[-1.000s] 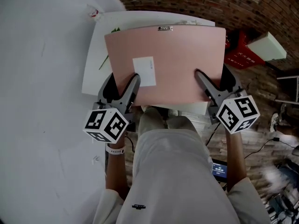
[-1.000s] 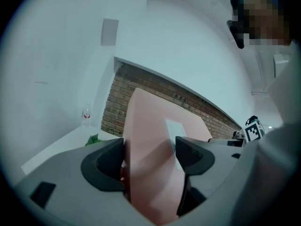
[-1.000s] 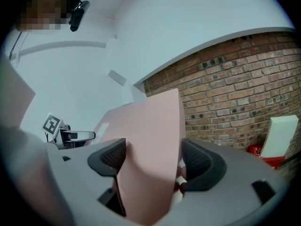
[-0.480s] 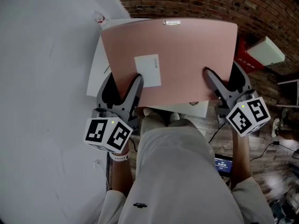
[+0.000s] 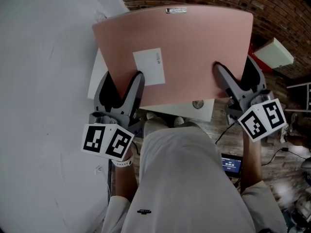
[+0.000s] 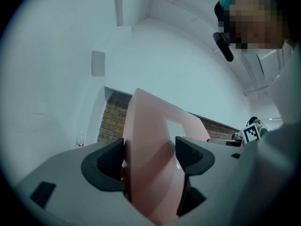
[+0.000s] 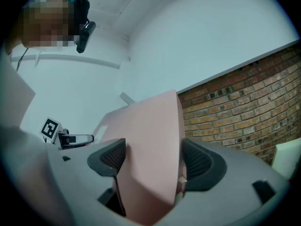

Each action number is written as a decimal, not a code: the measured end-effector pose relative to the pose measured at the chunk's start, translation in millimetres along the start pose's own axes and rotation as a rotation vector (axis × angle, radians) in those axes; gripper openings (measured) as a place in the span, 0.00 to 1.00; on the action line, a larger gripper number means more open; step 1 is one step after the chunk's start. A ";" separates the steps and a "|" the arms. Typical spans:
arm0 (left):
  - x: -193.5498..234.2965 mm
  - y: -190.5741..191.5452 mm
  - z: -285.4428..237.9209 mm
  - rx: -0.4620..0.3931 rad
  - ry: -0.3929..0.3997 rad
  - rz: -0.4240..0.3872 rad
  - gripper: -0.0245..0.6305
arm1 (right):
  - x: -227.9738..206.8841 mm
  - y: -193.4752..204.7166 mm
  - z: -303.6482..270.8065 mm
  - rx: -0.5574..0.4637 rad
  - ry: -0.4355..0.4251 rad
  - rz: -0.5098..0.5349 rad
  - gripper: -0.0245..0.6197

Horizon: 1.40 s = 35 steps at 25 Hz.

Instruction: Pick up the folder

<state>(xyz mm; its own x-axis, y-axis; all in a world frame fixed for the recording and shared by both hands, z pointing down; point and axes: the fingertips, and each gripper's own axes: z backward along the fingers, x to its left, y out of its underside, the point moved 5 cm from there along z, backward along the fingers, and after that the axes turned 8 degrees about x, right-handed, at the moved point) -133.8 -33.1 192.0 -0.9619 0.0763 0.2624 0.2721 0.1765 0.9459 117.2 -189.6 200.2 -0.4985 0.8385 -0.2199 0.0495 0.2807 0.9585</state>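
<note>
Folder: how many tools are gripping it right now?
2. The left tool clamps the folder at its near-left edge; the right tool clamps its near-right edge. None hidden.

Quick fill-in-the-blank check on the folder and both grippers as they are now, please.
1. The left gripper is shut on the near edge of the ____ folder.
2. The white label on the folder sits nearer the ____ gripper.
3. The wall seen beyond the right gripper is made of ____.

Missing words: pink; left; brick.
</note>
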 end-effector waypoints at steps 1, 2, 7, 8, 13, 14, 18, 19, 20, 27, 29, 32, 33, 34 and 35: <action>1.0 1.0 0.4 -0.004 0.002 0.008 0.57 | 0.7 -1.2 -0.2 -0.001 0.000 0.007 0.61; 2.0 2.4 0.3 -0.006 0.004 0.016 0.57 | 1.1 -1.9 -0.6 0.000 0.000 0.012 0.61; 3.0 9.7 -1.1 0.011 -0.002 0.041 0.57 | 0.7 1.0 -0.1 0.013 0.011 0.012 0.61; 2.6 10.3 -1.1 0.012 -0.003 0.042 0.57 | 0.3 1.6 0.2 0.013 0.012 0.010 0.61; 1.5 12.2 -1.3 0.016 -0.002 0.044 0.57 | -1.1 3.9 1.1 0.016 0.010 0.005 0.61; 1.3 12.3 -0.8 0.014 -0.002 0.045 0.57 | -1.0 3.8 1.4 0.016 0.010 0.006 0.61; 1.7 9.2 0.3 0.009 -0.009 0.038 0.57 | -0.2 1.7 0.0 0.013 0.013 0.009 0.61; 2.0 8.1 -0.3 0.011 -0.012 0.035 0.57 | -0.5 1.6 -1.1 0.015 0.014 0.008 0.60; 2.3 7.5 -1.0 0.013 -0.015 0.033 0.57 | -1.0 1.9 -2.2 0.019 0.014 0.006 0.60; 5.1 7.3 -1.4 0.016 -0.022 0.035 0.57 | -0.2 2.1 -6.0 0.023 0.010 0.008 0.60; 5.2 5.4 -0.6 0.016 -0.025 0.034 0.57 | 0.4 0.0 -6.5 0.020 0.009 0.009 0.60; 3.5 4.7 -0.1 0.022 -0.022 0.033 0.57 | 1.8 -0.7 -3.5 0.022 0.013 0.002 0.60; 2.6 5.1 -0.8 0.024 -0.018 0.034 0.57 | 1.3 -0.6 -2.2 0.023 0.017 0.000 0.60; 2.1 5.3 -1.2 0.025 -0.016 0.034 0.57 | 1.0 -0.2 -1.5 0.025 0.019 -0.001 0.60; 2.1 5.3 -1.3 0.027 -0.016 0.034 0.57 | 0.8 0.2 -1.4 0.026 0.019 -0.004 0.60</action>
<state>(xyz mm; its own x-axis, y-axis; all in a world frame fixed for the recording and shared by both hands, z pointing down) -134.4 -33.3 197.7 -0.9517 0.0982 0.2908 0.3051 0.1999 0.9311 115.6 -189.5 200.4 -0.5150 0.8286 -0.2195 0.0699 0.2959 0.9527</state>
